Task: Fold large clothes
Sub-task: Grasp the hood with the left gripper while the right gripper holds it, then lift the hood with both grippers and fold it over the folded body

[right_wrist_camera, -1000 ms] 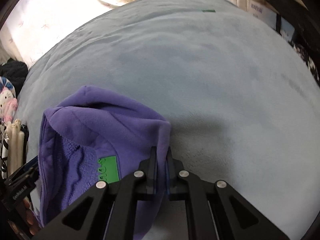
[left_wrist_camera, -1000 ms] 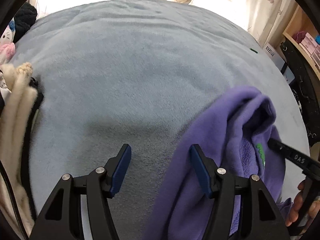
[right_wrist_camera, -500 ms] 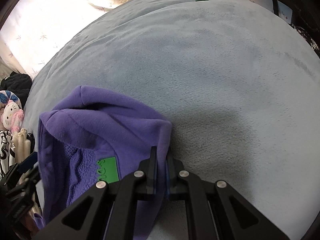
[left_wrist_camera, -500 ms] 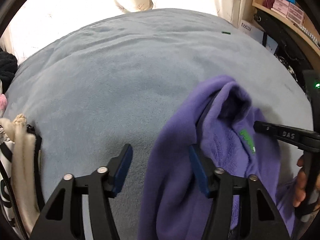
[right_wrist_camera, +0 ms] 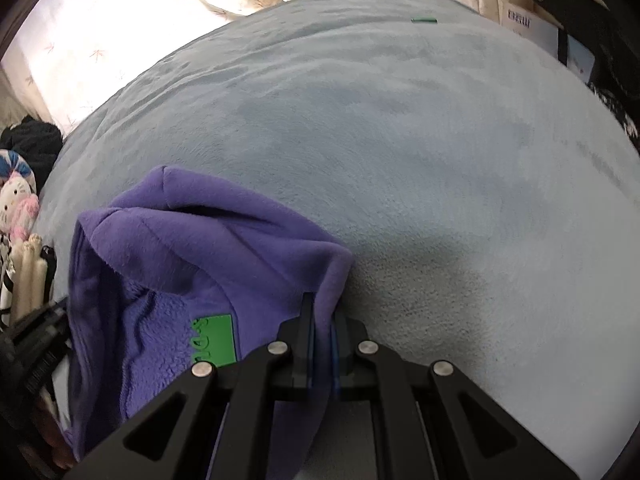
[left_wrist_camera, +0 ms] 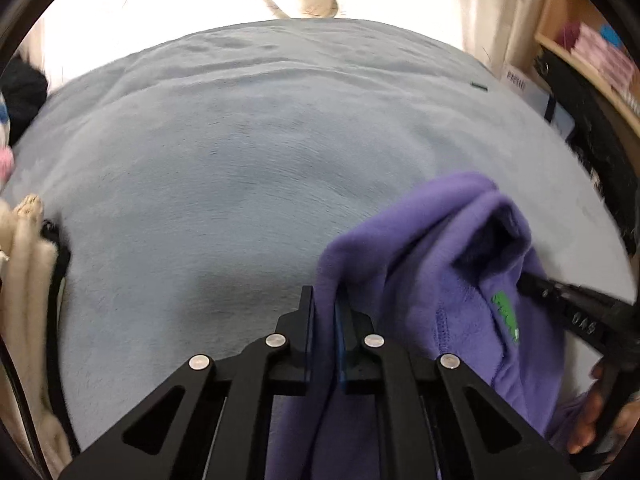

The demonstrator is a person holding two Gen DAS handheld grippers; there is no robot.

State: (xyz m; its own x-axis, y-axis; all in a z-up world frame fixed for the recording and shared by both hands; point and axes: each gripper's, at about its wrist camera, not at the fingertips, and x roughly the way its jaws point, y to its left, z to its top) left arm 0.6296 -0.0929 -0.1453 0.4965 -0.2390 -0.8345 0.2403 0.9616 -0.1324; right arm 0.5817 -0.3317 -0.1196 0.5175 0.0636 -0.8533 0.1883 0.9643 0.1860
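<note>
- Purple garment (left_wrist_camera: 420,240): soft matt fleece, with a short smooth nap on the outside and a nubbier, pile-like texture on the inside (right_wrist_camera: 168,320)
- Green label (right_wrist_camera: 214,338) on the garment: flat and smooth against the fleece, brighter than the cloth around it
- Blanket (left_wrist_camera: 240,168): pale grey-blue plush cloth, matt, its nap brushed in streaks and faint ripples
- Left gripper (left_wrist_camera: 325,312): black matt plastic with round bright metal rivets; blue pads look smooth
- Right gripper (right_wrist_camera: 322,316): the same black matt plastic, silver rivets and blue pads
- Cream cloth (left_wrist_camera: 28,280) at the edge: thick, soft, ribbed folds
- Shelf (left_wrist_camera: 592,68): light wood, blurred
</note>
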